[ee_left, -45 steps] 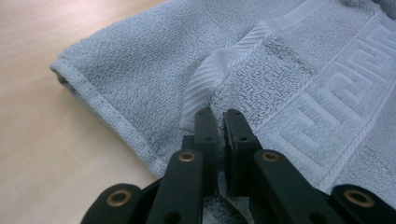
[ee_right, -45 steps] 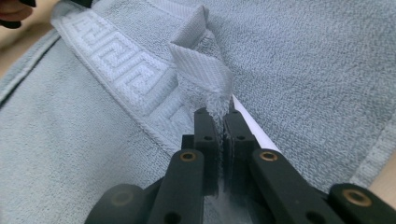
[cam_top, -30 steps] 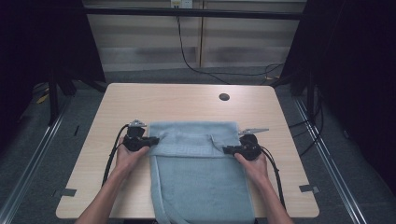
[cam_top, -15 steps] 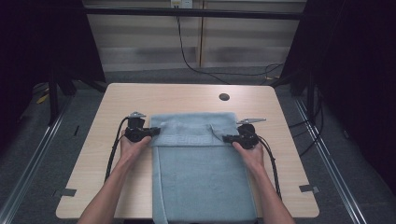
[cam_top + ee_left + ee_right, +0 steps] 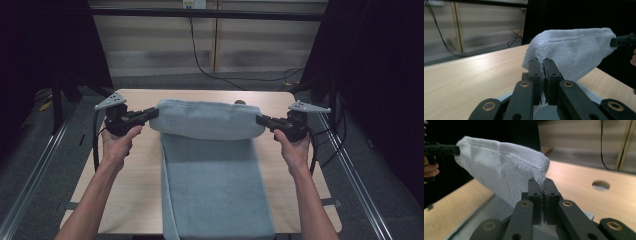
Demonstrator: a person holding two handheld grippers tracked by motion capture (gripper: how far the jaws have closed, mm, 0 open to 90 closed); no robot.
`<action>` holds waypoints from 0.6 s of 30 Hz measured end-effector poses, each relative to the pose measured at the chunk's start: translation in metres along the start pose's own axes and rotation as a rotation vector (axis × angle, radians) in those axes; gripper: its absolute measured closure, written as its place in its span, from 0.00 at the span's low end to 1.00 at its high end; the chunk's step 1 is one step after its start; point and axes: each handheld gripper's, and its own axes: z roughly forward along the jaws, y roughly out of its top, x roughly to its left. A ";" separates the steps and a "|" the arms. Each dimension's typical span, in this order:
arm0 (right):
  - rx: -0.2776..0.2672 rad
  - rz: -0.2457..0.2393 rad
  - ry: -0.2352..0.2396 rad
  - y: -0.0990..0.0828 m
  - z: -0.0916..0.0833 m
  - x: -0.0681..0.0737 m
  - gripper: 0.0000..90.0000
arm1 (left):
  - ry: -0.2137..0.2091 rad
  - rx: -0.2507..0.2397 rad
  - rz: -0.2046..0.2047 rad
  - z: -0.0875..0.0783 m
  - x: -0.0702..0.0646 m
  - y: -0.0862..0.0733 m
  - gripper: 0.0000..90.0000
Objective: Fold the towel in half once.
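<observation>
High view, nearest first: the person's forearms come in from the near edge of the desk (image 5: 125,200), one on each side of a pale blue towel (image 5: 215,185) that runs down the middle of the desk and hangs over its near edge; farther along, the towel's far end is lifted clear of the wood and stretched between the two hands, sagging a little in the middle. The left gripper (image 5: 152,114) has one far corner nipped between jaws closed almost flat together; the right gripper (image 5: 260,120) pinches the opposite corner the same way, so the cloth is pulled taut and level between them. Holding both corners apart like this looks meant to keep the edge straight, probably so that end can be carried toward the near edge for a fold. In the left gripper view the towel (image 5: 574,52) bunches out from the closed jaws; in the right gripper view it (image 5: 504,175) does likewise. Beyond, near the desk's far edge, lies a round hole (image 5: 601,185).
</observation>
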 end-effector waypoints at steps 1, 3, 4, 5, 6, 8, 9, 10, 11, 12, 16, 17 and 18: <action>-0.013 -0.015 0.003 0.004 -0.007 0.006 0.97 | -0.002 -0.006 0.011 -0.006 -0.008 0.001 0.95; -0.027 -0.046 0.013 0.007 -0.020 0.017 0.97 | -0.019 -0.021 0.029 -0.020 -0.024 0.004 0.95; -0.031 -0.062 0.018 0.007 -0.029 0.025 0.97 | -0.013 -0.025 0.039 -0.024 -0.029 0.003 0.95; -0.034 -0.067 0.019 0.007 -0.033 0.028 0.97 | -0.030 -0.037 0.042 -0.029 -0.035 0.002 0.95; -0.036 -0.073 0.017 0.005 -0.039 0.033 0.97 | -0.049 -0.037 0.041 -0.033 -0.039 -0.001 0.95; -0.039 -0.080 0.025 -0.001 -0.049 0.040 0.97 | -0.051 -0.029 0.032 -0.044 -0.052 -0.010 0.95; -0.033 -0.086 0.019 -0.005 -0.055 0.044 0.97 | -0.061 -0.026 0.048 -0.049 -0.057 -0.015 0.95; -0.025 -0.086 0.029 -0.010 -0.060 0.047 0.97 | -0.062 -0.019 0.040 -0.053 -0.063 -0.025 0.95; -0.011 -0.073 0.039 -0.018 -0.064 0.049 0.97 | -0.074 -0.001 0.031 -0.054 -0.067 -0.033 0.95; 0.002 -0.072 0.036 -0.024 -0.066 0.051 0.97 | -0.097 0.020 0.032 -0.054 -0.070 -0.043 0.95; 0.131 -0.058 0.038 -0.063 -0.062 0.058 0.97 | -0.114 0.109 -0.028 -0.043 -0.074 -0.087 0.95; 0.155 -0.044 0.054 -0.073 -0.060 0.059 0.97 | -0.115 0.144 -0.036 -0.039 -0.074 -0.096 0.95; 0.180 -0.038 0.058 -0.083 -0.057 0.060 0.96 | -0.114 0.171 -0.028 -0.035 -0.074 -0.104 0.95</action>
